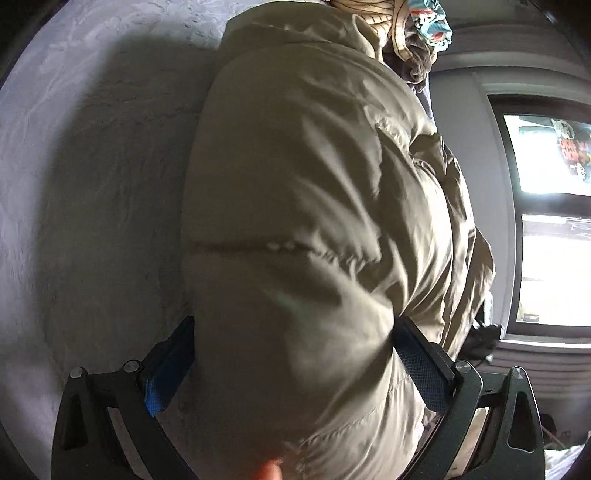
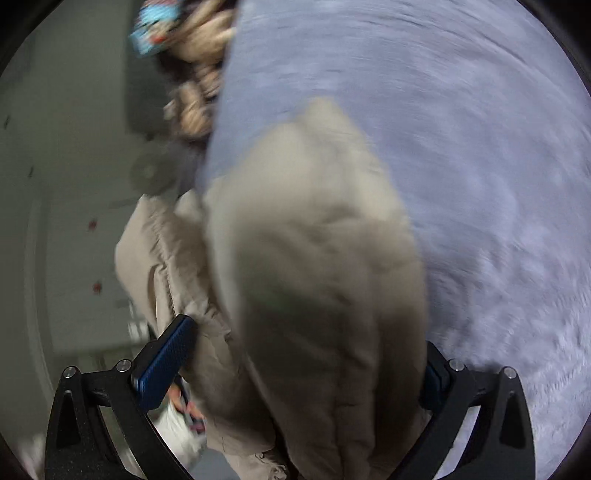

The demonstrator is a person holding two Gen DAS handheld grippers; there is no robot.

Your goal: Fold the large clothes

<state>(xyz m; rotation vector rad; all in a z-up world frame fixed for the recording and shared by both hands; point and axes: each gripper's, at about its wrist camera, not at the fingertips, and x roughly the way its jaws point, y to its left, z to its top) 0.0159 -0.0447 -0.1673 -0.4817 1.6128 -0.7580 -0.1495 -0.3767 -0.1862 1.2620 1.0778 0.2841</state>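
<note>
Jacket (image 1: 314, 206), khaki and puffy, lies on the grey bedspread (image 1: 92, 184), bulging between the wide-spread fingers of both the left claw (image 1: 295, 354) and right claw (image 2: 306, 354); a clothes pile (image 1: 417, 33) sits at 12 o'clock

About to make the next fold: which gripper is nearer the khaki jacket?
Left, narrowly. The jacket fills the left gripper, bulging against both of its fingers. The right gripper straddles it too, jaws wide open, with one blue pad bare beside the fabric.
</note>
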